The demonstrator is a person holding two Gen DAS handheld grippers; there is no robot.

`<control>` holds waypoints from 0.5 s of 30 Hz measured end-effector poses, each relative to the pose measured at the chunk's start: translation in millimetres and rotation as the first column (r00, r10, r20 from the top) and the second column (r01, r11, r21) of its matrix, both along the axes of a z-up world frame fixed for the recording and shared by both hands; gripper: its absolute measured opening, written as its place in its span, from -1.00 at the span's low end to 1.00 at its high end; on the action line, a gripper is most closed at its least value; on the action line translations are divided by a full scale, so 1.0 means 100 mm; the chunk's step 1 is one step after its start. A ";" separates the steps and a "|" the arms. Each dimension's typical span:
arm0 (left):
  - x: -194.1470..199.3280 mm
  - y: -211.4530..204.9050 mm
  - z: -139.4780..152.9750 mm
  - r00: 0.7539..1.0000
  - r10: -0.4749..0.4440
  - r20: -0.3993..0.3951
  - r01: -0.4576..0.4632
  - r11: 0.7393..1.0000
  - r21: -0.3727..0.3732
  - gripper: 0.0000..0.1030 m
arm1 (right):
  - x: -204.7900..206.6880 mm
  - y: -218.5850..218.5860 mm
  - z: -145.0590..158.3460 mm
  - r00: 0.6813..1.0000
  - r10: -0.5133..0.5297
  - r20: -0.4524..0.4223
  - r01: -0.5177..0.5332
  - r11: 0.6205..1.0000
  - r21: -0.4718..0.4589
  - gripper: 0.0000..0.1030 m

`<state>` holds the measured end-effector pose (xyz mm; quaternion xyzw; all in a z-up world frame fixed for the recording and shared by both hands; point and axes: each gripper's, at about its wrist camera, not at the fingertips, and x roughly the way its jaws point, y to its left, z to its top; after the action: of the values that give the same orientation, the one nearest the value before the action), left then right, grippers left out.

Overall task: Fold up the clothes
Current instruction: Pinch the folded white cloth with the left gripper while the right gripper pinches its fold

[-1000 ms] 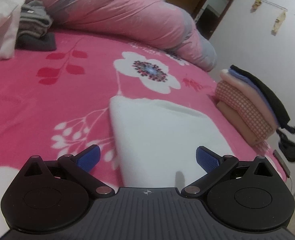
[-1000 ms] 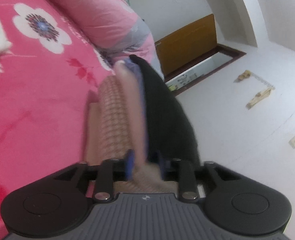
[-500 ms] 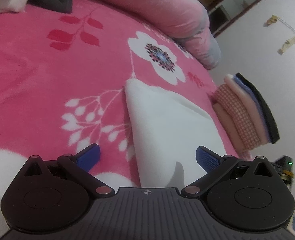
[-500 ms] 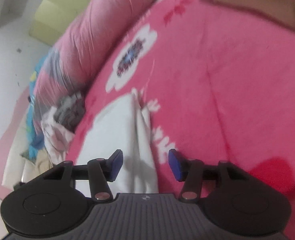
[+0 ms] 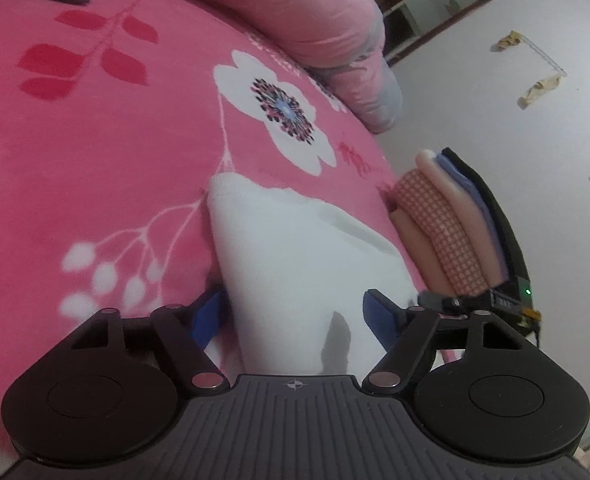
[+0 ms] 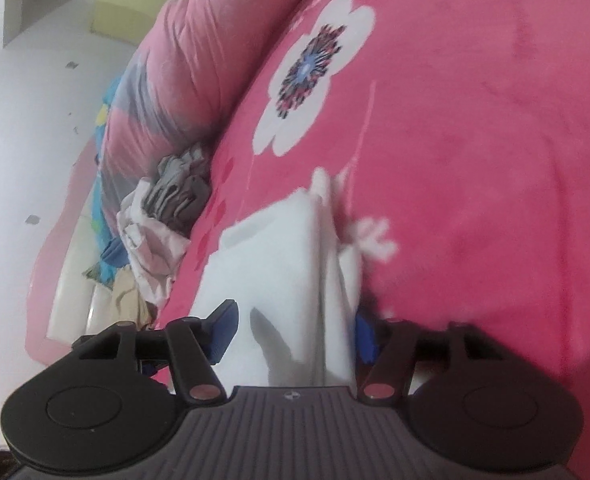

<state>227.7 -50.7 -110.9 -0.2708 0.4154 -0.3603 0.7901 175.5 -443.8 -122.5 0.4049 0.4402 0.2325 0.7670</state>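
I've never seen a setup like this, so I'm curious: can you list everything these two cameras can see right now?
Folded white garment: one, white, on the blanket between both grippers' fingers.
Folded stack: one, checked pink, peach, lilac and black layers, at the bed's edge.
Unfolded pile: one, grey and whitish, beside the duvet.
Blanket: one, pink with white flowers, covering the bed.
Rolled duvet: one, pink and grey, along the far side.
Left gripper: open, blue pads.
Right gripper: open, blue pads.

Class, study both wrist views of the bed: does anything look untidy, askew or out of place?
Yes. A crumpled heap of unfolded clothes lies bunched against the rolled pink quilt, unlike the neat folded stack at the bed's edge. The folded white garment looks tidy, though its layered side edge splays slightly.
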 end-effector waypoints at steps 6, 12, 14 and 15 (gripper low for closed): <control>0.15 -0.16 -0.04 0.999 -0.045 0.027 0.045 0.999 -0.006 0.41 | 0.24 0.04 -0.12 1.000 0.018 0.017 -0.019 0.998 0.060 -0.06; 0.12 -0.13 -0.01 0.998 -0.064 0.006 0.064 0.998 -0.006 0.40 | 0.27 0.05 -0.17 0.998 0.030 0.057 -0.034 0.996 0.077 -0.25; 0.06 -0.08 0.01 0.997 -0.079 -0.011 0.078 0.997 -0.005 0.38 | 0.23 0.05 -0.16 0.997 0.041 0.067 -0.046 0.996 0.074 -0.25; 0.02 -0.05 0.01 0.996 -0.086 -0.010 0.086 0.996 -0.001 0.36 | 0.21 0.04 -0.15 0.996 0.047 0.072 -0.052 0.996 0.073 -0.25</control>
<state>229.5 -55.6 -109.8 -0.2546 0.4305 -0.3925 0.7719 196.4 -439.5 -137.6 0.4139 0.4139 0.2818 0.7602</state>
